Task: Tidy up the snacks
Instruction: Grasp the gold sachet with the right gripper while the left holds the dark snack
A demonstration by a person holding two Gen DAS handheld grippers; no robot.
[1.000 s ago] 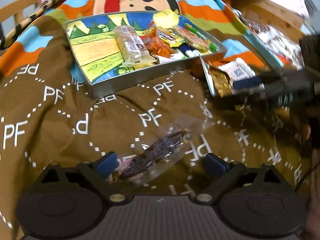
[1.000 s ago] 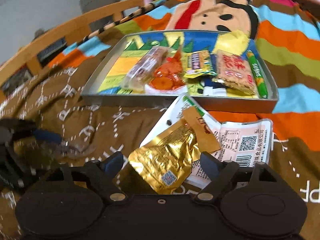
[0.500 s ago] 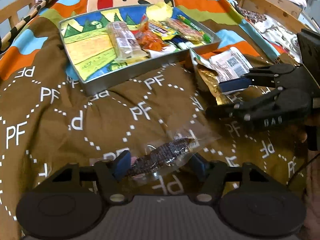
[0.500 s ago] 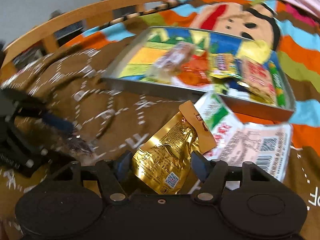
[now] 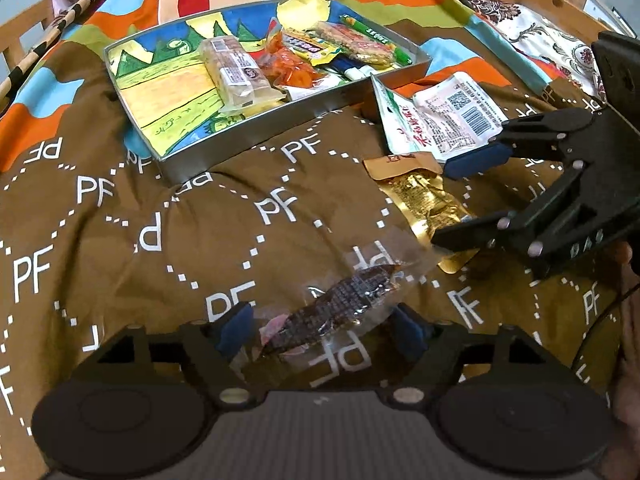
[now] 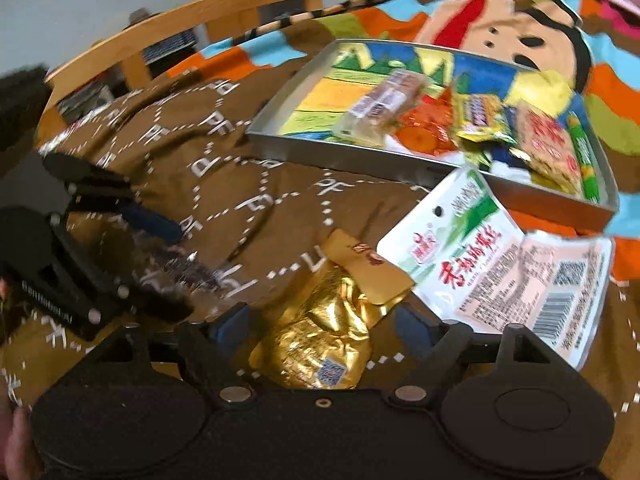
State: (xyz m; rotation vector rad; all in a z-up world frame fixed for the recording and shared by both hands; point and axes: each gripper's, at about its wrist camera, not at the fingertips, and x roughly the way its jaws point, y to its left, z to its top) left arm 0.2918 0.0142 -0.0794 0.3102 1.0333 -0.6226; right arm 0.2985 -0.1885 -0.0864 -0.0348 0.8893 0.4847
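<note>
1. Two grippers are seen over a bed: the left gripper [image 5: 320, 326] straddles a clear-wrapped dark snack [image 5: 340, 304], its long axis slanting from near left to far right; the jaws are opening, pads apparently not pressing.
2. The right gripper [image 6: 320, 330] straddles a gold pouch [image 6: 324, 344], jaws opening likewise.
3. The tin tray [image 5: 304, 112] lies farther off.
4. "PF" is read on the blanket [image 5: 160, 208].

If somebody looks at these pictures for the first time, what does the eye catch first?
Probably the metal tray with its painted bottom, snacks piled at its right end. Nearer, on the brown blanket, a shiny gold packet lies between the opening jaws of the right gripper, beside a white packet.
</note>
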